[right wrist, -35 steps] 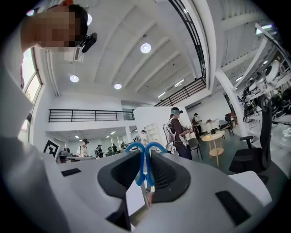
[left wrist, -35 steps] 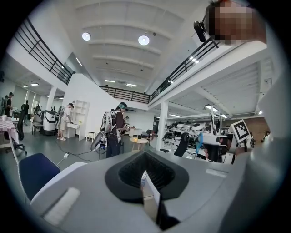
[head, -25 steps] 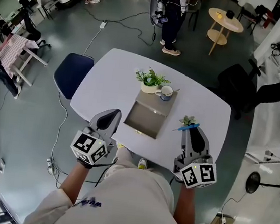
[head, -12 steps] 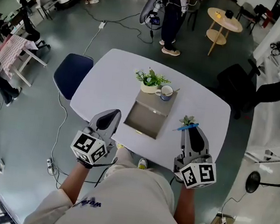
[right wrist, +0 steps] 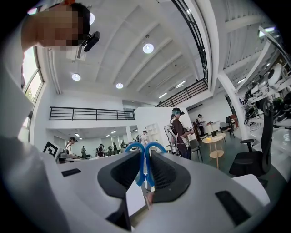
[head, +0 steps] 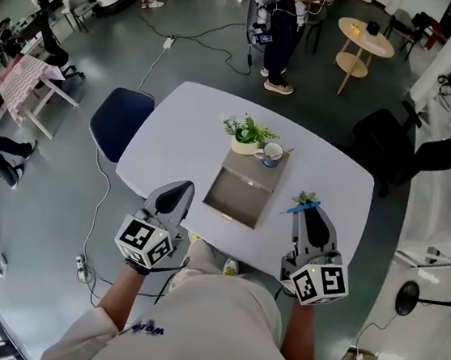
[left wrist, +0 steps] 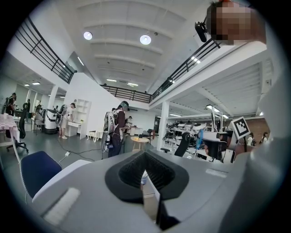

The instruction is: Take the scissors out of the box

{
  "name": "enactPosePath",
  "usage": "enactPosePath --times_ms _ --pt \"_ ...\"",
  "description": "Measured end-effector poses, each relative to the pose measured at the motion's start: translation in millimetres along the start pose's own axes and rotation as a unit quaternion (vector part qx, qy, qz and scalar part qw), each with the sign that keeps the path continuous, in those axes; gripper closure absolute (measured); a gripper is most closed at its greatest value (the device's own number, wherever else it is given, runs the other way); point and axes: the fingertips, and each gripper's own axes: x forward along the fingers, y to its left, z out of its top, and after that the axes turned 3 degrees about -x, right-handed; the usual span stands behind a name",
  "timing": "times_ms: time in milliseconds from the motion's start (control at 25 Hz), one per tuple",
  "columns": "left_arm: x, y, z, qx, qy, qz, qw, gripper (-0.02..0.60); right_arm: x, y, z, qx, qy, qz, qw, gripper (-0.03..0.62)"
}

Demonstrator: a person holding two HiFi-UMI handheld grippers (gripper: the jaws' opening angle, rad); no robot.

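Observation:
The open grey box (head: pixel 237 198) lies in the middle of the white table (head: pixel 174 132); its inside looks bare. Blue-handled scissors (head: pixel 302 207) are outside it, crosswise at the tip of my right gripper (head: pixel 310 213), which is shut on them above the table's front right part. In the right gripper view the two blue handle loops (right wrist: pixel 140 168) stand up between the pads of the right gripper (right wrist: pixel 145 178). My left gripper (head: pixel 177 191) hovers at the table's front edge, left of the box, shut with nothing in it. The left gripper (left wrist: pixel 145 174) points toward the box.
A potted plant (head: pixel 248 131) and a cup (head: pixel 272 152) stand just behind the box. A small green sprig (head: pixel 306 197) sits by the scissors. A blue chair (head: pixel 119 119) stands left of the table. A person (head: pixel 283 27) and a round side table (head: pixel 365 37) are farther back.
Neither gripper has moved and the scissors stay in the right one. The head view has shifted slightly, and the person at the back has moved a little.

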Motion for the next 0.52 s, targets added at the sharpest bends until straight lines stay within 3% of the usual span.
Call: enactPosePath --times_ms 520 --pt "-7.3 18.3 -6.8 -0.007 0.007 0.018 0.9998 0.58 18.7 7.7 -8.2 0.002 0.012 0.01 1.0 0.516"
